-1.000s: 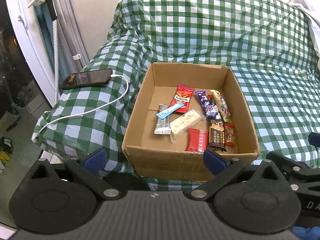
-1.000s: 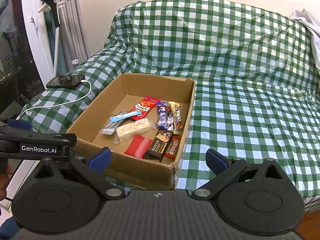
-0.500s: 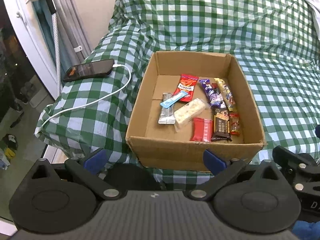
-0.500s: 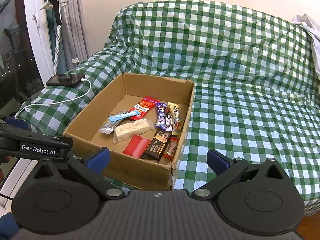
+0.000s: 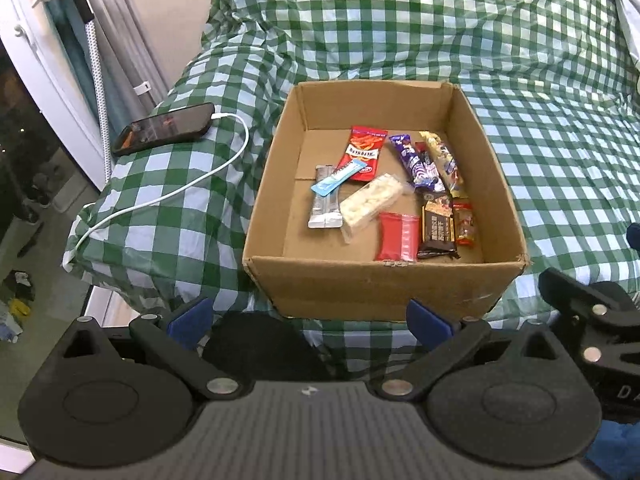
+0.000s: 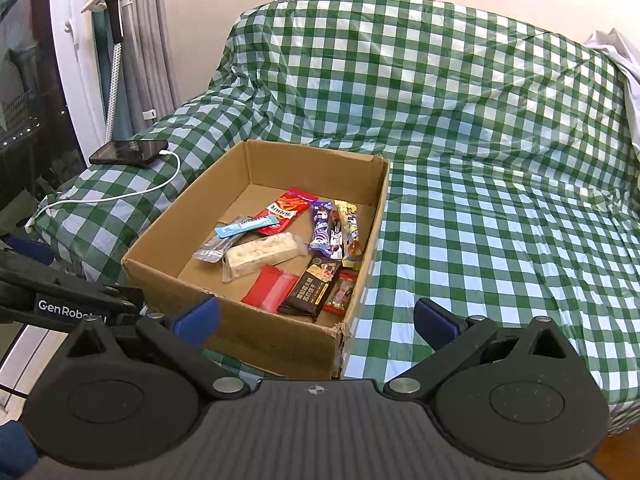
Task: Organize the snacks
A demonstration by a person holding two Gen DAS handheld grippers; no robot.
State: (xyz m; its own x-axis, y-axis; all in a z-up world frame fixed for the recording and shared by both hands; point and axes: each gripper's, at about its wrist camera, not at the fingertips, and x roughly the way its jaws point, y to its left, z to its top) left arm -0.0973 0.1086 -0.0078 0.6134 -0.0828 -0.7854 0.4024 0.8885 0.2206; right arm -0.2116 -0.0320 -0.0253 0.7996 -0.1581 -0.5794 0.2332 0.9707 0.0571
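An open cardboard box (image 5: pixel 376 288) (image 6: pixel 276 342) sits on a green checked cover. Inside lie several snacks: a red pouch (image 5: pixel 364 152) (image 6: pixel 286 212), a light blue stick (image 5: pixel 338 178) (image 6: pixel 246 226), a white bar (image 5: pixel 370 204) (image 6: pixel 262 254), a flat red packet (image 5: pixel 398 236) (image 6: pixel 270 288), a dark chocolate bar (image 5: pixel 438 232) (image 6: pixel 314 288), a purple bar (image 5: pixel 414 162) (image 6: pixel 322 226). My left gripper (image 5: pixel 308 320) hangs open just in front of the box's near wall, nothing between its fingers. My right gripper (image 6: pixel 316 320) is open at the box's near right corner, also with nothing in it.
A black phone (image 5: pixel 164 128) (image 6: pixel 128 152) with a white charging cable (image 5: pixel 192 184) lies on the left armrest. A window frame and curtain (image 6: pixel 132 40) stand to the left. The checked cover (image 6: pixel 500 208) stretches to the right of the box.
The left wrist view has risen and tilted down over the box, showing more of its inside. The right wrist view has drawn back slightly. The snacks have not moved.
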